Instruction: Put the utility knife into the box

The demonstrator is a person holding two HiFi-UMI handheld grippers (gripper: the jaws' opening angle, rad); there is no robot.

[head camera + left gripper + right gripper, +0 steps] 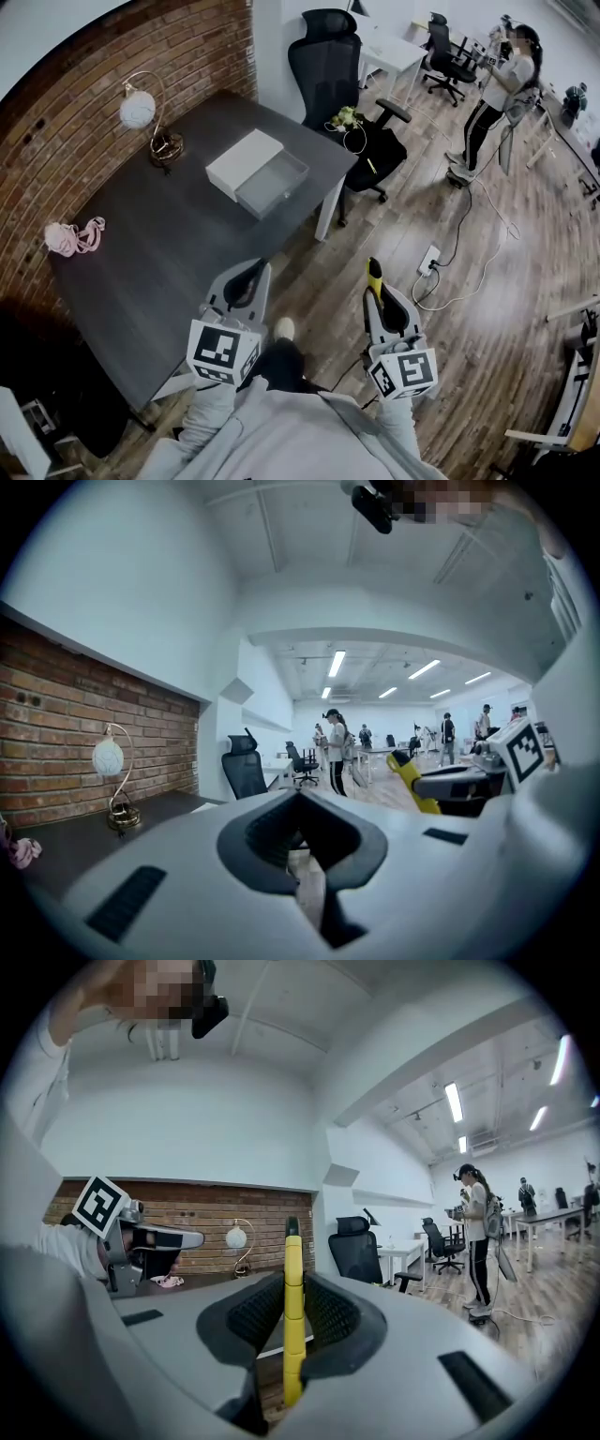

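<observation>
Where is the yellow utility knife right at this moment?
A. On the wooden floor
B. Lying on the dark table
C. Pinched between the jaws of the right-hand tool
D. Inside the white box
C: the right gripper view shows the yellow plastic utility knife clamped between the jaws of the right gripper, well away from the white rectangular box that lies on the dark table.
</observation>
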